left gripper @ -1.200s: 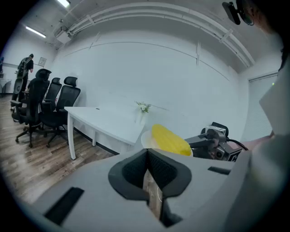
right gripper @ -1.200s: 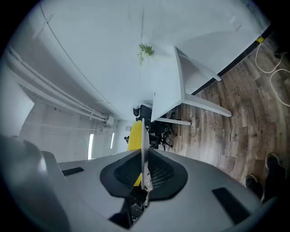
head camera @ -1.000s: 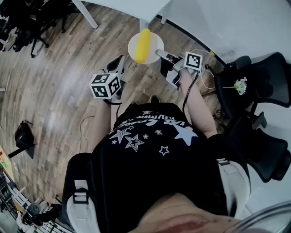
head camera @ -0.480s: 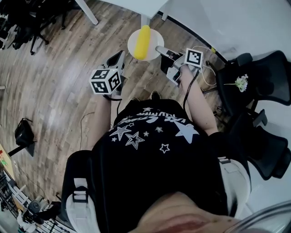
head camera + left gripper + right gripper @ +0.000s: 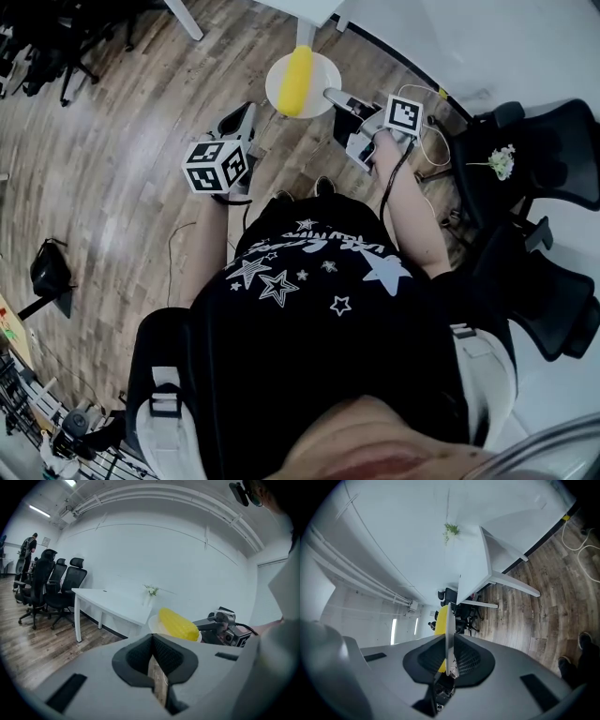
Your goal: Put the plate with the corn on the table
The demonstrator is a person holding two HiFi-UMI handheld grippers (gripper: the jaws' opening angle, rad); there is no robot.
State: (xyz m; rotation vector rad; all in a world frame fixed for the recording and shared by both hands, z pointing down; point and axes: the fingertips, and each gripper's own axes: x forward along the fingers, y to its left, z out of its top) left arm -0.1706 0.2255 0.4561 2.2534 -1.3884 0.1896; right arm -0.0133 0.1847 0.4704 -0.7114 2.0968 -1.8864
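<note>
Shirt (image 5: 309, 281): black with white stars, nearest the camera, well back from the plate (image 5: 323, 73).
Left tool (image 5: 240, 118): to the plate's left and apart from it. The jaws are drawn in to a narrow slit with nothing between them. Its marker cube sits on the end away from the plate.
Right tool (image 5: 330, 94): closed on the plate's right rim and carrying the plate. In the right gripper view the rim stands edge-on between the 2 pads. The jaws have just been opening a little, with the rim gripped between them.
Plate: white, round, roughly level, held in the air above the floor.
Corn (image 5: 297, 80): 1 yellow cob lying across the plate's middle, its long axis pointing away from the person.
Floor (image 5: 112, 169): wood planks, beneath the plate.
Desk (image 5: 112, 603): white, with white legs, just beyond the plate. The plate is not on it.
Sprig (image 5: 151, 590): small, green and white, at the desk's far edge, beyond the plate.
Chairs (image 5: 553, 159): black office chairs, right of the plate, well apart.
</note>
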